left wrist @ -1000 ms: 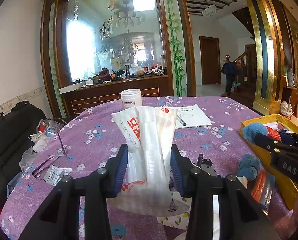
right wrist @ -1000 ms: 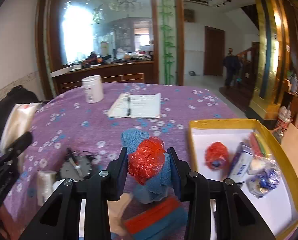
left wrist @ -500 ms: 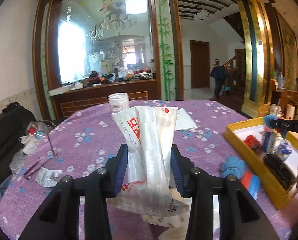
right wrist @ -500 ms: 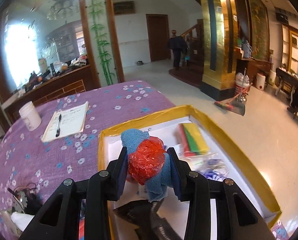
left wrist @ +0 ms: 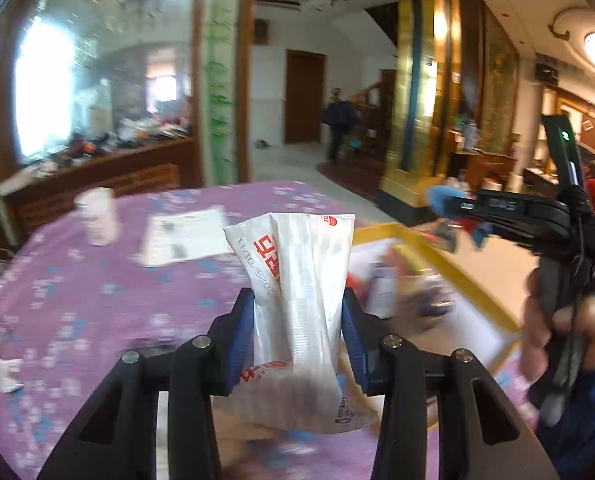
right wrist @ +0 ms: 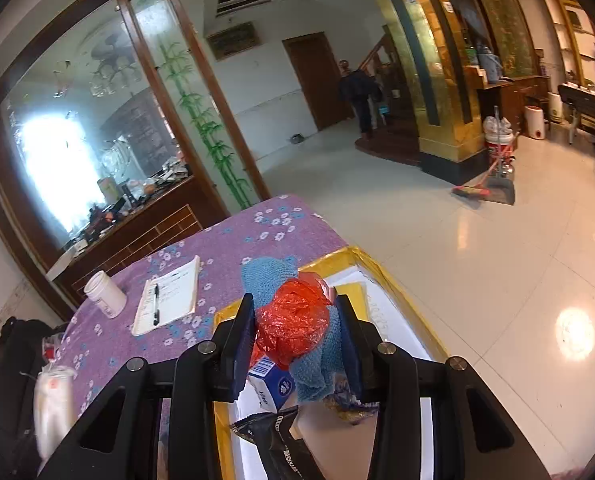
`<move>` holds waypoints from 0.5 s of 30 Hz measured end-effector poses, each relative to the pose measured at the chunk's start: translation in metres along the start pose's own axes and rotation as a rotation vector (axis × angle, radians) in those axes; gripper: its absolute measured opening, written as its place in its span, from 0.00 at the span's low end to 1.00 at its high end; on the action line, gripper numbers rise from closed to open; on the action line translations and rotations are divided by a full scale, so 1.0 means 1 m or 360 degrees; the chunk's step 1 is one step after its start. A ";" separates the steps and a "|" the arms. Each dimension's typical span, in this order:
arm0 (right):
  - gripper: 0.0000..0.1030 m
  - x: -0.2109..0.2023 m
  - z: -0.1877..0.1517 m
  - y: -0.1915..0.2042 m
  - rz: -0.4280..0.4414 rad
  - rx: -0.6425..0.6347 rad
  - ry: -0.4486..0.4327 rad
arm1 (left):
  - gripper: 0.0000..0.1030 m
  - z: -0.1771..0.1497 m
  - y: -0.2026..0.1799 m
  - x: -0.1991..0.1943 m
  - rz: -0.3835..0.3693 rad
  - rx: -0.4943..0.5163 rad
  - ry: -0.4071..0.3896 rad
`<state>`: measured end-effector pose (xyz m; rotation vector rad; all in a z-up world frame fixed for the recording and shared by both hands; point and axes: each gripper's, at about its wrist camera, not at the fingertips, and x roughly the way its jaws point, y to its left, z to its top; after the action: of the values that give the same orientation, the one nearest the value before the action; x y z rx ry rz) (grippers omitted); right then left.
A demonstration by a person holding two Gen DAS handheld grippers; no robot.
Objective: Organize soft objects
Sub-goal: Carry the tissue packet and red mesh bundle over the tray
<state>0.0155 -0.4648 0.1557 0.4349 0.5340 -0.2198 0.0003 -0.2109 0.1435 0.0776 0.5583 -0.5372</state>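
My left gripper (left wrist: 297, 316) is shut on a white plastic tissue pack (left wrist: 297, 280) with red print, held upright above the purple flowered table (left wrist: 97, 300). My right gripper (right wrist: 295, 320) is shut on a blue knitted cloth with a red crinkled wrapper (right wrist: 293, 324) on it, hanging over the yellow-rimmed box (right wrist: 397, 292). Seen from the left wrist, the right gripper (left wrist: 441, 202) hovers above that box (left wrist: 437, 256) with a hand on its handle. The tissue pack (right wrist: 51, 404) shows at the lower left of the right wrist view.
Inside the box lie a small blue-and-white carton (right wrist: 271, 384), a black packet (right wrist: 285, 436) and other blurred items. A white jar (right wrist: 105, 294) and a notepad with a pen (right wrist: 169, 300) sit on the table. A black bag (right wrist: 13, 356) is beyond the table's left edge.
Both grippers have swung to the right toward the box, each keeping its load. The right gripper has rolled and now hangs over the box's far part.
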 end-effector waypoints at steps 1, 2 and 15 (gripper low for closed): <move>0.40 0.001 0.001 0.000 0.0008 -0.0012 0.0003 | 0.40 0.001 -0.009 0.006 -0.0028 -0.0008 0.0012; 0.40 0.005 -0.002 -0.002 0.0007 -0.0037 0.0013 | 0.40 0.001 -0.020 0.015 -0.0062 -0.0023 0.0032; 0.40 0.055 -0.040 -0.061 0.0020 0.0079 0.0318 | 0.41 -0.034 -0.074 0.113 -0.0277 -0.0097 0.0362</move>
<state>0.0254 -0.5056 0.0744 0.5119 0.7226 -0.1784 0.0270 -0.3195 0.0610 0.0324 0.8078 -0.6851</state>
